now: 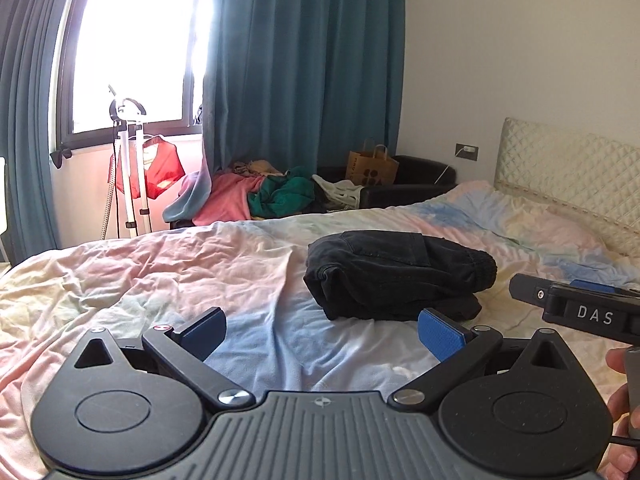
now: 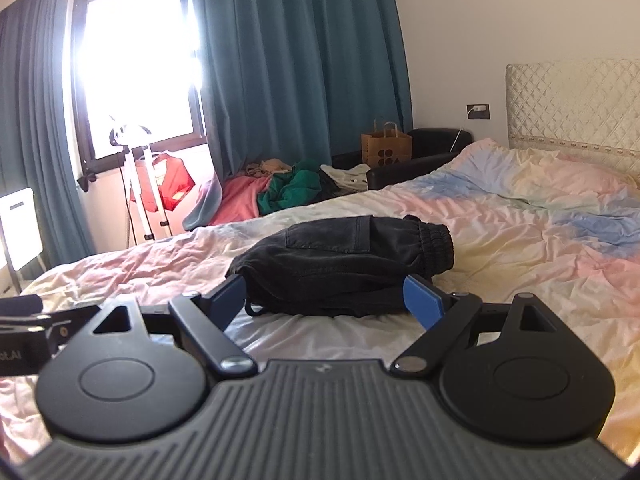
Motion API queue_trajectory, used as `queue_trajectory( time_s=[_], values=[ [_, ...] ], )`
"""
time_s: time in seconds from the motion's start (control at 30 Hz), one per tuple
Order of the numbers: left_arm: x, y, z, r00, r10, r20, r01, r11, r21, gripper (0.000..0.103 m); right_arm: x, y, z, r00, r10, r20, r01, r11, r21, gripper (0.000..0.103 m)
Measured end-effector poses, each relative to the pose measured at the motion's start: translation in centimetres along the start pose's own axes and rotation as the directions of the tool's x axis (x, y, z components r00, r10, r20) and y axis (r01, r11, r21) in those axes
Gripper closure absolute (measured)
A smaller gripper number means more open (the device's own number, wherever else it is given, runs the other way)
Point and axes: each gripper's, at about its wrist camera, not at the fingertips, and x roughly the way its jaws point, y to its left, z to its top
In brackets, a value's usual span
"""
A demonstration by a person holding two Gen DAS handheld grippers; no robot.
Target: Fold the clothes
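A pair of black trousers (image 1: 396, 276) lies folded into a thick bundle on the pastel bedsheet (image 1: 160, 272), its elastic cuff to the right. My left gripper (image 1: 324, 334) is open just short of the bundle and to its left, with only sheet between its blue pads. In the right wrist view the same black trousers (image 2: 340, 264) sit straight ahead. My right gripper (image 2: 326, 300) is open, and its blue pads stand on either side of the bundle's near edge without closing on it. The right gripper's body (image 1: 580, 308) shows at the right edge of the left wrist view.
A pile of pink, green and white clothes (image 1: 272, 192) lies beyond the bed's far edge beside a black armchair (image 1: 404, 184) holding a paper bag (image 1: 372, 168). A garment steamer stand (image 1: 130, 168) stands under the window. The quilted headboard (image 1: 568, 168) is at right.
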Motion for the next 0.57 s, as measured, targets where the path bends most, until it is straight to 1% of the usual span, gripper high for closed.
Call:
queue_trajectory(
  time_s=[0.3, 0.47, 0.57],
  values=[
    [-0.1, 0.8, 0.1, 1.000, 0.022, -0.003, -0.022, 1.000, -0.015, 0.000, 0.4, 0.6, -0.4, 1.000, -0.023, -0.012, 0.023, 0.999, -0.031, 0.015],
    [-0.6, 1.2, 0.3, 0.999, 0.042, 0.000, -0.042, 0.999, -0.018, 0.000, 0.0, 0.9, -0.4, 1.000, -0.028, -0.001, 0.028, 0.999, -0.046, 0.015],
    [-0.8, 1.4, 0.3, 0.999, 0.041, 0.000, -0.041, 0.999, -0.026, 0.000, -0.2, 0.9, -0.3, 1.000, -0.029, 0.004, 0.029, 0.998, -0.050, 0.015]
  ],
)
